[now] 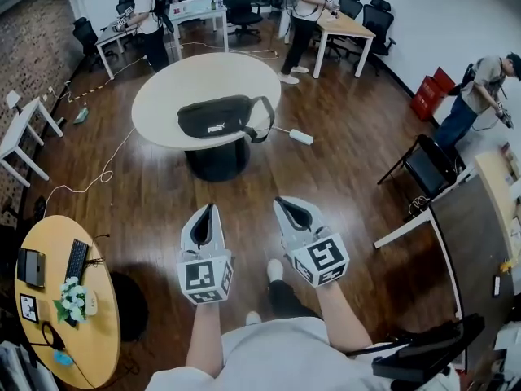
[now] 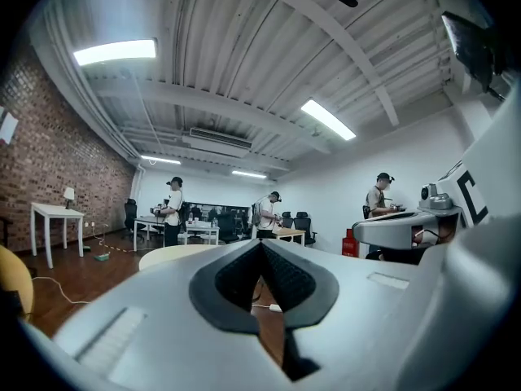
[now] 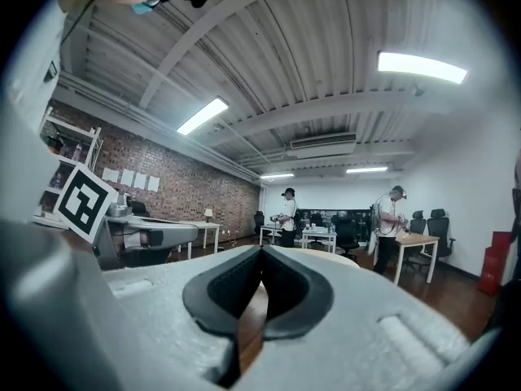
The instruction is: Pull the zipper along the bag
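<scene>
A black waist bag (image 1: 218,116) with a strap lies on a round white table (image 1: 163,96) in the head view, well ahead of both grippers. My left gripper (image 1: 210,207) is held low over the wooden floor, shut and empty. My right gripper (image 1: 279,201) is beside it, also shut with nothing between its jaws. In the left gripper view the left gripper (image 2: 261,244) points across the room at the table's edge (image 2: 167,256). The right gripper (image 3: 261,251) in its own view is likewise closed tip to tip. The bag's zipper is too small to make out.
A white power strip (image 1: 300,136) with its cable lies on the floor right of the table. A round yellow table (image 1: 89,332) with a keyboard stands at near left, a dark desk (image 1: 472,235) and black chair (image 1: 429,166) at right. Several people work at far desks.
</scene>
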The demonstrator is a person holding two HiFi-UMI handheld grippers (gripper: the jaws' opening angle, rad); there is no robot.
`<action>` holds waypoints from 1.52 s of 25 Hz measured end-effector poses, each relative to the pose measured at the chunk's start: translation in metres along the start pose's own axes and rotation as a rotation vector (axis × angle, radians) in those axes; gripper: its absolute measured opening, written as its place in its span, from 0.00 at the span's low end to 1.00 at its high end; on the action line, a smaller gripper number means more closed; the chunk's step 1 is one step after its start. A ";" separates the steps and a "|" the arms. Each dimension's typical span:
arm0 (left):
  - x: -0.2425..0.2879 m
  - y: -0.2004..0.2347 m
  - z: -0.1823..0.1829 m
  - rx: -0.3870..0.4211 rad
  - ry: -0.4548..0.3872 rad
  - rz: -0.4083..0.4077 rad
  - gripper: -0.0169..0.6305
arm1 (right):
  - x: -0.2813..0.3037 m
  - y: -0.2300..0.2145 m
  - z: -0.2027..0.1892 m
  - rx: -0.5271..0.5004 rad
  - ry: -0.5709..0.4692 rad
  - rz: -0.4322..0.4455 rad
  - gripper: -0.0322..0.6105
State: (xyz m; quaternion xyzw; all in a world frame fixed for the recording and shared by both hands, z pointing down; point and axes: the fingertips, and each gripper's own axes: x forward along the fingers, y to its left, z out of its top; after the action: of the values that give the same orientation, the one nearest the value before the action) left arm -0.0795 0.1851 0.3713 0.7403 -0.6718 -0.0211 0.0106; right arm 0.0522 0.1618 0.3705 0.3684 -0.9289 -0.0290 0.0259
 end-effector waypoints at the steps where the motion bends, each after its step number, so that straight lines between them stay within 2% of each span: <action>1: 0.016 0.005 -0.001 0.005 0.001 0.004 0.05 | 0.015 -0.012 0.001 0.005 -0.014 0.000 0.03; 4: 0.074 0.022 -0.005 0.021 0.018 0.016 0.05 | 0.075 -0.051 -0.001 0.031 -0.023 0.021 0.03; 6: 0.114 0.025 0.000 0.036 0.017 0.017 0.05 | 0.117 -0.073 0.000 0.051 -0.012 0.064 0.03; 12: 0.206 0.036 0.019 0.080 -0.022 0.074 0.05 | 0.200 -0.114 0.022 0.013 -0.084 0.196 0.03; 18: 0.261 0.070 -0.008 0.045 0.037 0.104 0.05 | 0.261 -0.145 -0.022 0.084 0.010 0.216 0.03; 23: 0.328 0.131 -0.015 0.033 0.035 0.095 0.05 | 0.339 -0.169 -0.030 0.065 0.016 0.182 0.03; 27: 0.406 0.175 -0.011 0.031 0.027 0.029 0.05 | 0.413 -0.202 -0.026 0.041 0.017 0.118 0.03; 34: 0.524 0.236 0.024 0.052 0.010 -0.100 0.05 | 0.531 -0.250 0.006 -0.020 -0.007 0.012 0.03; 38: 0.566 0.250 -0.003 0.020 0.075 -0.142 0.05 | 0.554 -0.271 -0.019 -0.016 0.045 -0.026 0.03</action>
State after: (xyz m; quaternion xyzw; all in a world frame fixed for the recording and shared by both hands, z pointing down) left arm -0.2728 -0.4029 0.3755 0.7866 -0.6168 0.0129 0.0269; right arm -0.1638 -0.4156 0.3850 0.3809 -0.9229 -0.0284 0.0494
